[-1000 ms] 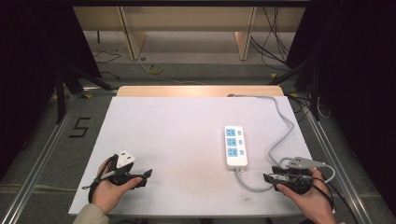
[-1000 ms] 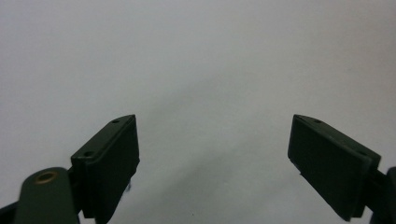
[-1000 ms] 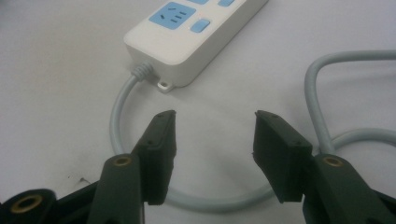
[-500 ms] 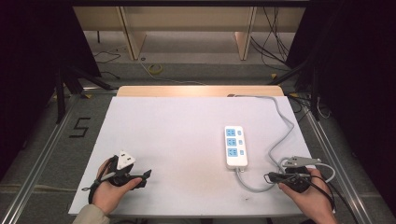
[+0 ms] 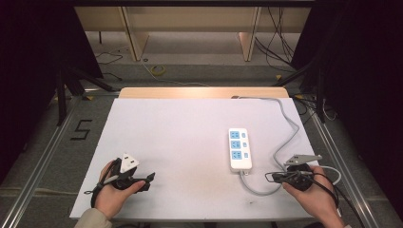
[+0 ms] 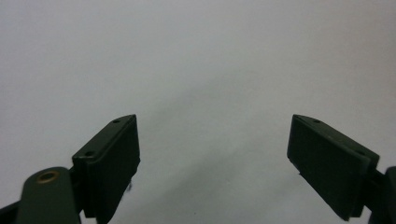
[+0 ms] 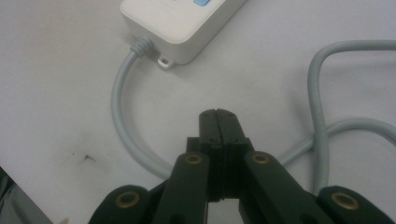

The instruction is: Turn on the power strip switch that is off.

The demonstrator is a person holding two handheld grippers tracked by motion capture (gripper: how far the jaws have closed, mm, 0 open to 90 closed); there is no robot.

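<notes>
The white power strip (image 5: 240, 148) lies flat on the white tabletop (image 5: 180, 142), right of centre, its blue sockets facing up. Its grey cable (image 5: 259, 188) leaves the near end, curls toward the person's side and loops back up the right edge of the tabletop. In the right gripper view the strip's (image 7: 182, 23) cable end sits just ahead, and the cable (image 7: 122, 126) bends round in front of and beside the black jaws without touching them.

The right gripper (image 5: 273, 177), wide apart a second ago, has just been closing and now stands clenched, pad against pad, with nothing between; the same view shows the two pads pressed together over bare tabletop. It points left toward the cable loop, near the strip's near end but apart from it. So this closure caught neither cable nor strip, and any grasp on them is not yet made; it looks like a settling of the tool, not a pick.

The left gripper (image 5: 151, 177) rests well apart at the near left, spread wide over bare tabletop, much as half a second back
</notes>
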